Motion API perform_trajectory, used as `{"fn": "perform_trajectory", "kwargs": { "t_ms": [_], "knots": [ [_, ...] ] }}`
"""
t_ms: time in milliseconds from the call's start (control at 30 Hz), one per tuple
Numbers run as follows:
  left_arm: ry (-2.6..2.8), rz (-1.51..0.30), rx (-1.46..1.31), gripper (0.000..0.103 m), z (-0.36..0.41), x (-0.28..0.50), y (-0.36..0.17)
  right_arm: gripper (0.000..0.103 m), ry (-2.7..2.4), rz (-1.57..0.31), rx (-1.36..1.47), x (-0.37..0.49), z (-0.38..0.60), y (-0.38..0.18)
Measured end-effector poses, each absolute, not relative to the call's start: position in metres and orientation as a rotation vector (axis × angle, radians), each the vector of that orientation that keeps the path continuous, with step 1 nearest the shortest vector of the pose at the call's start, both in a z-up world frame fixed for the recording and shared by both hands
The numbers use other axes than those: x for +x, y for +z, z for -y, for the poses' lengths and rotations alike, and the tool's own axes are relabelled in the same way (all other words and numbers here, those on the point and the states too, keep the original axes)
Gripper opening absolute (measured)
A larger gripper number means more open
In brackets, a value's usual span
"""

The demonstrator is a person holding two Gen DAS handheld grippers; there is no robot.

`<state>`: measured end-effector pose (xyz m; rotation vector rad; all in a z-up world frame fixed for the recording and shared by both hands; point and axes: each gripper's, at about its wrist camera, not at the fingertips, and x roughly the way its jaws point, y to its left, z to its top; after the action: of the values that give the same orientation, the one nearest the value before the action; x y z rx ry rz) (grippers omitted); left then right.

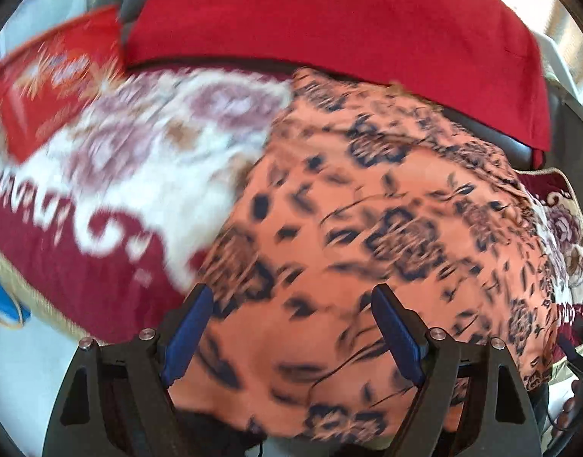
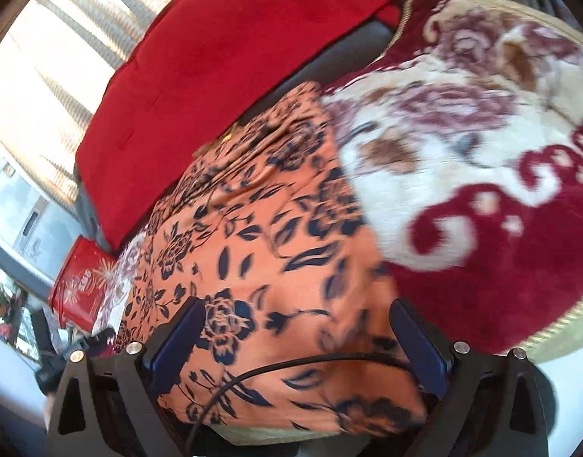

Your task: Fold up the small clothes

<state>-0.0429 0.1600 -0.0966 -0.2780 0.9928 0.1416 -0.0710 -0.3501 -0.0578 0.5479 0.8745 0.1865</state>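
A: How do we stand with the left gripper [image 1: 291,323]?

B: We see its two blue-padded fingers [image 1: 188,333] spread wide apart, with nothing pinched. The orange cloth [image 1: 367,228] with the dark flower print fills the space between them, though the blur keeps us from telling whether the pads touch it.

A: And the right gripper [image 2: 295,339]?

B: The same: fingers [image 2: 420,346] apart, the orange cloth [image 2: 261,247] lying between and beyond them. A thin black cable [image 2: 291,361] crosses in front of the cloth near the fingers.

A: Where does the cloth lie?

B: We find it spread over a maroon and cream flowered blanket [image 1: 131,175], which shows on both sides of it. Beyond the cloth lies a plain red fabric [image 1: 329,15], its edge meeting the cloth's far end. Off in the left view's far corner sits a red box [image 1: 51,83] with white markings.
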Motion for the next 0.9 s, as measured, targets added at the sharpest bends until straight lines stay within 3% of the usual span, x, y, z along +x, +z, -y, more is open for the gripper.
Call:
{"fn": "perform_trajectory", "kwargs": {
  "t_ms": [567,667,800,900],
  "knots": [
    [0.234,-1.007,-0.216,0.085,-0.167,-0.067,-0.098,0.098,0.232,-0.914,0.587,-0.104,0.369,-0.076],
    [0.261,-0.988,-0.2,0.085,-0.171,-0.072,-0.092,0.098,0.15,-0.779,0.418,-0.123,0.369,-0.034],
    [0.275,-0.966,-0.2,0.085,-0.174,-0.076,-0.083,0.098,-0.027,-0.313,-0.009,-0.186,0.339,0.076],
    [0.272,-0.946,-0.19,0.085,-0.171,-0.078,-0.076,0.103,-0.054,-0.051,-0.141,-0.229,0.309,0.129]
  ]
}}
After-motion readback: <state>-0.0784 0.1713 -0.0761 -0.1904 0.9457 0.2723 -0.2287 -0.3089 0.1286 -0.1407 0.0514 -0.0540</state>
